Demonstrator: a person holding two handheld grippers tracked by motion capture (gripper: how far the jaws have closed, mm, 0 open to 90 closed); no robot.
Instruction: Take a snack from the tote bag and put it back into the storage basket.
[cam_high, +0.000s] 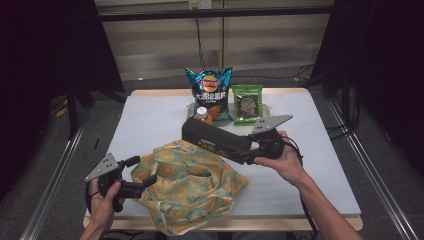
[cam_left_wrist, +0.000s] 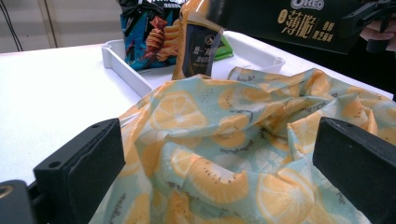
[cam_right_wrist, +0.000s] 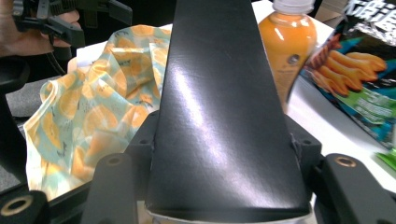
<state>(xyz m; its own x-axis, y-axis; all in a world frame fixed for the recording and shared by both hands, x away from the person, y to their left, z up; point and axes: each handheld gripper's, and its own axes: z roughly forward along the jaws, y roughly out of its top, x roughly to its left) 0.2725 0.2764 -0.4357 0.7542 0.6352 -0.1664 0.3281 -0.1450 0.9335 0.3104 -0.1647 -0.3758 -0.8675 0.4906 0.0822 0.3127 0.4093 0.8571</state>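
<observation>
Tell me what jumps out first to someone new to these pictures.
The black box held in the air by the right gripper over mid-table draws the eye first. Next comes the crumpled orange-print cloth at the near edge, with the left gripper open at its left side. At the far edge a blue chip bag stands in a white tray, an orange bottle beside it.

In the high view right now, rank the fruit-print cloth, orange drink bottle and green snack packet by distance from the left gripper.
1. Fruit-print cloth, right beside the left gripper.
2. Orange drink bottle, mid-table, behind the cloth.
3. Green snack packet, far side, rightmost.
</observation>
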